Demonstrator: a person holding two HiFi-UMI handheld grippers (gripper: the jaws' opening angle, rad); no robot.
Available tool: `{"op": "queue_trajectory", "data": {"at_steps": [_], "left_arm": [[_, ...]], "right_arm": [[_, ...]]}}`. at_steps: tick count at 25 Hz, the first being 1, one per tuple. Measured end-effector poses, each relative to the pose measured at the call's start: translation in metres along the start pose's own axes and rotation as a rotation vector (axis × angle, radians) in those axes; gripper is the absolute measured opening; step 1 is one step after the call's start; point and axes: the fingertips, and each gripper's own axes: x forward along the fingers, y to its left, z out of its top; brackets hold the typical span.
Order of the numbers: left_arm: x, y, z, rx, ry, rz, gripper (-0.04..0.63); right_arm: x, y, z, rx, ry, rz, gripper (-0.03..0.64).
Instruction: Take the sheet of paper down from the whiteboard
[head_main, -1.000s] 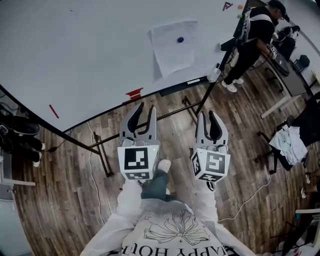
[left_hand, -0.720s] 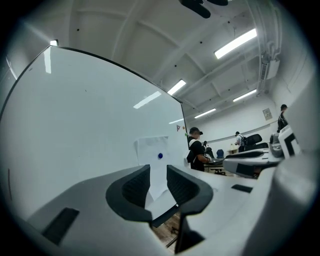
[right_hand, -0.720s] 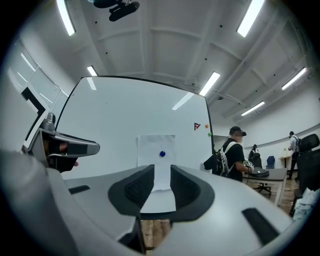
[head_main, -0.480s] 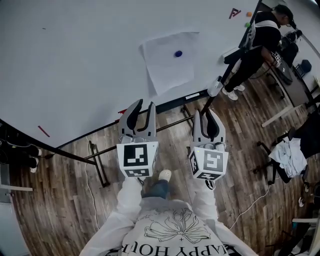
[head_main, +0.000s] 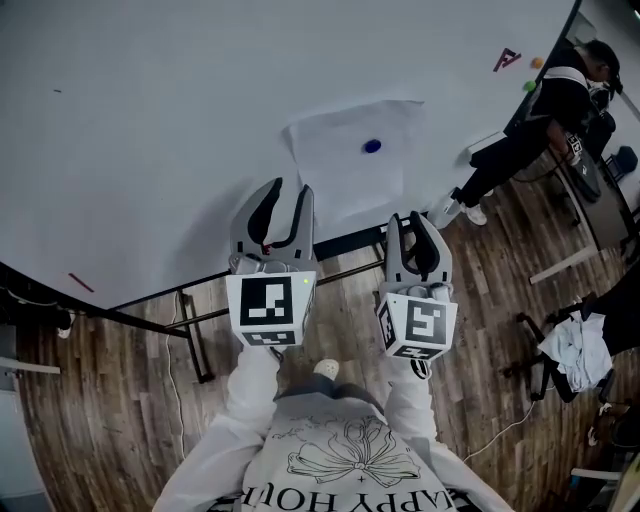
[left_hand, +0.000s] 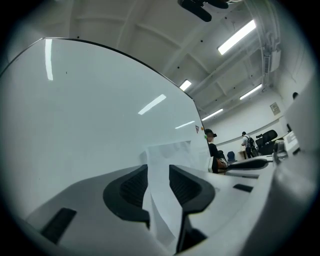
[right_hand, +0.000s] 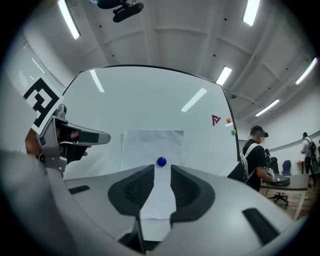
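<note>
A white sheet of paper (head_main: 345, 170) hangs on the big whiteboard (head_main: 150, 130), pinned by a blue magnet (head_main: 372, 146). My left gripper (head_main: 290, 189) is at the sheet's lower left edge. Its jaws have just been opening, and in the left gripper view the paper (left_hand: 167, 152) shows edge-on through the gap of that gripper (left_hand: 158, 172) with the pads off it. My right gripper (head_main: 411, 218) hangs open just below the sheet's lower right corner. In the right gripper view this gripper (right_hand: 161, 185) frames the paper (right_hand: 150, 142) and the magnet (right_hand: 161, 161), with nothing between the jaws.
A person in a black top (head_main: 555, 110) stands at the board's right end. A red mark (head_main: 508, 60) and small coloured magnets sit at the board's upper right. The stand's dark legs (head_main: 200, 345) cross the wooden floor, and a chair with clothes (head_main: 575, 345) stands far right.
Both grippers have moved forward toward the board and now reach the paper's lower edge. The left jaws stand wider apart than before.
</note>
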Motion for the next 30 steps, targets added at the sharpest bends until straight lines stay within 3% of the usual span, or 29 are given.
{"op": "queue_trajectory", "data": {"at_steps": [9, 14, 20, 30], "left_arm": [[0.04, 0.013, 0.008, 0.037, 0.005, 0.032, 0.137], [0.058, 0.014, 0.009, -0.001, 0.014, 0.051, 0.137], [0.07, 0.02, 0.012, -0.013, 0.019, 0.144, 0.138], [0.08, 0.012, 0.018, 0.003, 0.026, 0.18, 0.137]], "right_arm": [[0.05, -0.009, -0.009, -0.014, -0.008, 0.057, 0.087], [0.073, -0.013, -0.009, -0.036, -0.012, 0.123, 0.091], [0.095, -0.011, -0.007, -0.049, -0.028, 0.237, 0.092], [0.114, -0.015, -0.003, -0.064, -0.062, 0.299, 0.094]]}}
